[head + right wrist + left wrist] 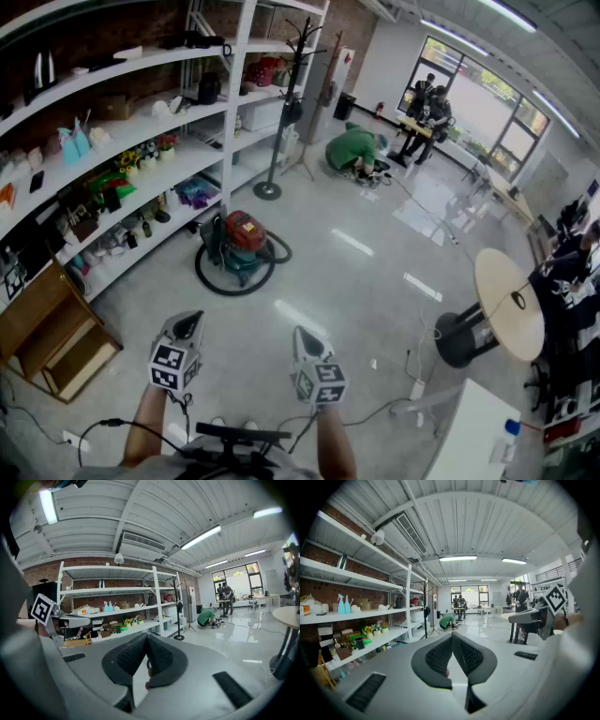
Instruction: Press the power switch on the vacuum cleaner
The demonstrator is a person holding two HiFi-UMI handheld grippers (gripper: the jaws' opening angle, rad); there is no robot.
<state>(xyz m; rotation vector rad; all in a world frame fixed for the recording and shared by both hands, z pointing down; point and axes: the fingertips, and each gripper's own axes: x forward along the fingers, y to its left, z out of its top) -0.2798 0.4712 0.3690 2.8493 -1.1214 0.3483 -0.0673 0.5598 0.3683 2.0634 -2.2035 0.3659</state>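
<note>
1. A squat vacuum cleaner (pixel 240 246) with a red top and a dark green drum is seen standing on the glossy grey floor (pixel 356 281), just in front of the tall white metal shelving (pixel 141 131).
2. A black hose (pixel 214 279) is laid in a loop on the floor around the base of the vacuum cleaner. The power switch cannot be made out at this size.
3. The left claw (pixel 188 325) is held low in the head view, well apart from the vacuum cleaner. In the left gripper view its jaws are pressed together at the tips, pinching nothing.
4. The right claw (pixel 307 337) is held beside the left one, equally far from the vacuum cleaner. In the right gripper view its jaws are likewise pressed together and empty.
5. A round pale wooden table (pixel 509 305) on a black pedestal is seen to the right, well apart from the vacuum cleaner.
6. A person in a green top (pixel 352 148) is crouched on the floor further back.
</note>
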